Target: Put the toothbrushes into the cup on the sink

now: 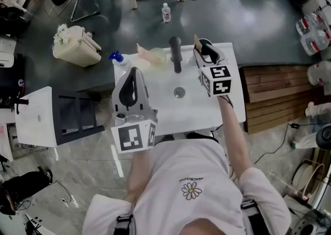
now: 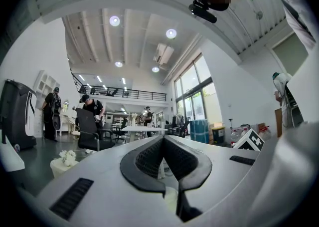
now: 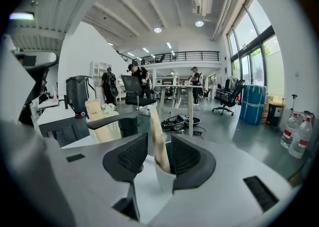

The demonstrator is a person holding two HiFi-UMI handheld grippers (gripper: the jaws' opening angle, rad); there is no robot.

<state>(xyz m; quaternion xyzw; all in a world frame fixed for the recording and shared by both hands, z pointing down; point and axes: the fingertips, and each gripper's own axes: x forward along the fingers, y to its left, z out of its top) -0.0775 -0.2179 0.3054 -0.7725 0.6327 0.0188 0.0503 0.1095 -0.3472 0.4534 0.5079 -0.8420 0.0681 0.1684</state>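
Straddling toothbrush (image 3: 155,131) in cup (image 3: 164,183), right claw (image 3: 158,147) released; left claw (image 2: 163,140) clenched, empty; shirt print (image 1: 191,179) unreadable.

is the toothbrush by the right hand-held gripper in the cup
In: the tan flat toothbrush leans inside the white cup, end below its rim.

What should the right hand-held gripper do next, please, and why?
Probably draw the right hand-held gripper back, clear of the small white cup: its jaws stand open, and the tan, flat toothbrush between them already stands in that cup.
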